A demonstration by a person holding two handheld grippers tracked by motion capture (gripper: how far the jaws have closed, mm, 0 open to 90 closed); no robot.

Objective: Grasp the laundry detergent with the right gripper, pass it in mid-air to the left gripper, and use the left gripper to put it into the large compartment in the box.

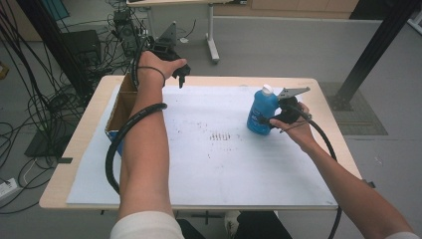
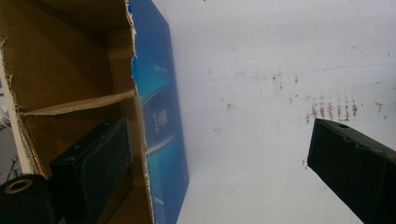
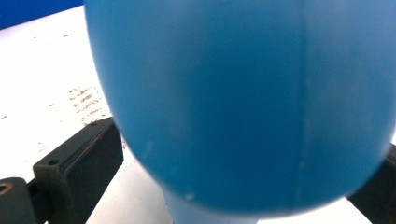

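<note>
Forearms enter from the bottom of the frame. Right tongs (image 1: 266,119): pinching upright blue plastic bottle with white cap (image 1: 262,110), right of centre on white-topped bench (image 1: 209,164). Left tongs (image 1: 180,74): spread, upper left, straddling wall of open brown cardboard box with blue outer face (image 1: 121,107).

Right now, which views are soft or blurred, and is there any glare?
High view: evenly lit, sharp, no strong glare on the white mat. Left gripper view: the cardboard box reads clearly, the near jaws are soft. Right gripper view: the blue bottle sits so close that it blurs, with only a faint sheen.
</note>
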